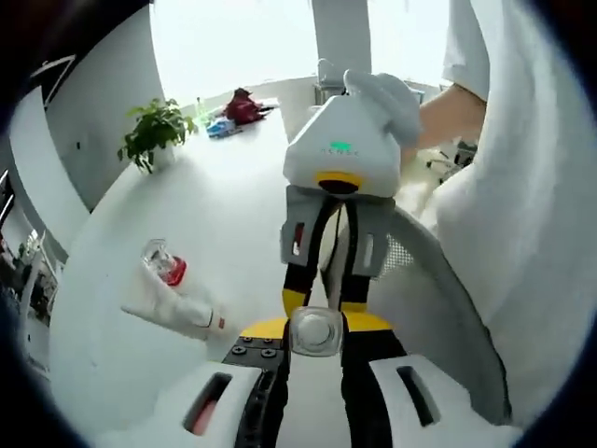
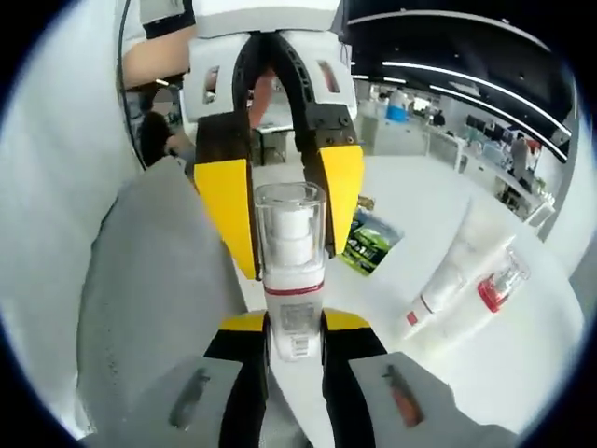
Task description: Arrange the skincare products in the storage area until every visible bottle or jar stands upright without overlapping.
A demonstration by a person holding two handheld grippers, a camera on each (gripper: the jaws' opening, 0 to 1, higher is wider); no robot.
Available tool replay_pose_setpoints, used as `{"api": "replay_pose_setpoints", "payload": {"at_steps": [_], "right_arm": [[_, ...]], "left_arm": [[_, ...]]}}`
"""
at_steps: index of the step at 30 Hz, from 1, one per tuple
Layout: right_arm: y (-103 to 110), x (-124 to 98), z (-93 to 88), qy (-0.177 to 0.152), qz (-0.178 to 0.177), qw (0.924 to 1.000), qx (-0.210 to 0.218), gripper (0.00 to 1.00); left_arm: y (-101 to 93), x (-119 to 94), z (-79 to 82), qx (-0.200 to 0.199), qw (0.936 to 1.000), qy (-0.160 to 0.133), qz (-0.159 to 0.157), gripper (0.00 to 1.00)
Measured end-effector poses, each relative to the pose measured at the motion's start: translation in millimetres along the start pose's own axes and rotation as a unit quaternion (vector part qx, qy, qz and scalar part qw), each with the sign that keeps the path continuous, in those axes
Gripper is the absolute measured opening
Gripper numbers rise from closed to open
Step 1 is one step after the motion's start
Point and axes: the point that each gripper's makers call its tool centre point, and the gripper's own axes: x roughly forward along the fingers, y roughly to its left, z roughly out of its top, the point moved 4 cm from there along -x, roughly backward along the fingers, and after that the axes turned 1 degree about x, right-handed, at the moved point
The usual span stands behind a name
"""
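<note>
On the white table, well to the left of the held pump bottle, a white tube and a clear-capped bottle with a red collar are seen lying on their sides, touching or overlapping each other. A potted plant stands far beyond them, at the table's back edge. The pump bottle is held between both tools at once: the right gripper is clamped on its lower body, and the left gripper is closed about its clear cap from the opposite side. In the left gripper view the bottle's end is seen pinched between that gripper's own yellow-tipped fingers.

The step is judged to be a two-handed righting or handover of this bottle. It is best done with one grip eased only once the other is firm, and the bottle kept vertical and set down on bare table, well apart from the lying pair. A dark green packet lies just behind the bottle and should be avoided.
</note>
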Motion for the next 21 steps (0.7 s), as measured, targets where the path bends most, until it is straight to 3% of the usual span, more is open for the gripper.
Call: {"api": "replay_pose_setpoints", "payload": {"at_steps": [9, 21], "right_arm": [[-18, 6, -31.4, 0.027, -0.007, 0.9996, 0.006, 0.20], [-22, 29, -62.9, 0.049, 0.003, 0.9985, 0.024, 0.20]], "left_arm": [[13.7, 38, -1.6, 0.018, 0.9993, 0.024, -0.024, 0.25], [17.6, 74, -20.8, 0.024, 0.9961, 0.072, -0.044, 0.25]]}}
